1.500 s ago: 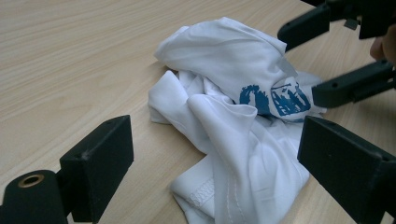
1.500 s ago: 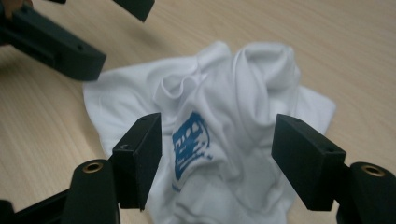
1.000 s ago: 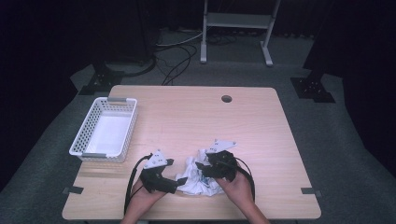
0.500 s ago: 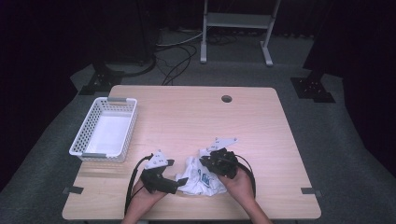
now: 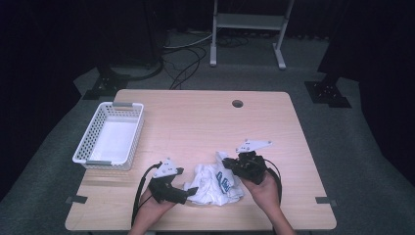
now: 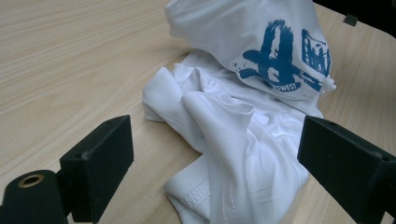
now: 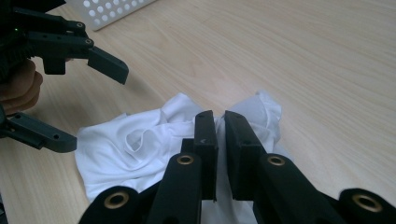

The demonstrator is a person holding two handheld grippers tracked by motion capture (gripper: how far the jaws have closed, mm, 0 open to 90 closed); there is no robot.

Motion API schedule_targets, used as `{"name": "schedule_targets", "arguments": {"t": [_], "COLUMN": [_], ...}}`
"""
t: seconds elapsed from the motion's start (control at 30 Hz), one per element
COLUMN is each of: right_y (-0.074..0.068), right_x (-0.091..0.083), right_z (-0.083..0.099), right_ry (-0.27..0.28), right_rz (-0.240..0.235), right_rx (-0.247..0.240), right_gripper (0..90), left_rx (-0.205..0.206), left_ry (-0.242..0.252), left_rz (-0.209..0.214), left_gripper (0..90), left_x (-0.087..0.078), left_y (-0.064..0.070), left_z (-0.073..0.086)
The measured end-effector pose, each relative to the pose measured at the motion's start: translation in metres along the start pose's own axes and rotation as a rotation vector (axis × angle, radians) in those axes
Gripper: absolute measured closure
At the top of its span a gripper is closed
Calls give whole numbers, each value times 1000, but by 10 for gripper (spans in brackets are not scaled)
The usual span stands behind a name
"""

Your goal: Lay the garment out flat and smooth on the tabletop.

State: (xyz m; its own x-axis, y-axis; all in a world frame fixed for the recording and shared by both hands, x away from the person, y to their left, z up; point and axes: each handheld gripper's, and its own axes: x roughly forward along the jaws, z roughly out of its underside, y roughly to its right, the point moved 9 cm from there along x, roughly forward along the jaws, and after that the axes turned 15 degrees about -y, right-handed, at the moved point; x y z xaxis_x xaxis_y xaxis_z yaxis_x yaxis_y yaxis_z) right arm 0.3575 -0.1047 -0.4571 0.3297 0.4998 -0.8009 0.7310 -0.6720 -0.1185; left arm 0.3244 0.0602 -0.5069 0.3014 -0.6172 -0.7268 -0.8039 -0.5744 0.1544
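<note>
We see a light wood table (image 5: 205,122) with a round hole (image 5: 237,104) near its far edge, standing on grey carpet (image 5: 362,161). Strips of dark tape (image 5: 76,199) mark the floor at the near corners. Beyond the table a pale metal stand (image 5: 247,22) rests on two feet, and black cables (image 5: 183,58) curl across the floor beside it. Dark stand bases (image 5: 327,93) sit at either side, and the room behind us falls off into black.
</note>
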Motion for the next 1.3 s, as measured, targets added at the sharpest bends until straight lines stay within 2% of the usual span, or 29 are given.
{"name": "schedule_targets", "arguments": {"t": [0.37,1.3], "right_y": [19,56], "right_x": [-14,-34], "right_z": [16,55], "right_ry": [0,-33], "right_rz": [35,100], "right_rx": [39,122], "right_gripper": [838,834], "left_rx": [2,-1], "left_ry": [-10,-13], "left_rz": [5,9], "left_gripper": [105,105], "left_x": [5,8], "left_y": [2,2], "left_z": [1,1]}}
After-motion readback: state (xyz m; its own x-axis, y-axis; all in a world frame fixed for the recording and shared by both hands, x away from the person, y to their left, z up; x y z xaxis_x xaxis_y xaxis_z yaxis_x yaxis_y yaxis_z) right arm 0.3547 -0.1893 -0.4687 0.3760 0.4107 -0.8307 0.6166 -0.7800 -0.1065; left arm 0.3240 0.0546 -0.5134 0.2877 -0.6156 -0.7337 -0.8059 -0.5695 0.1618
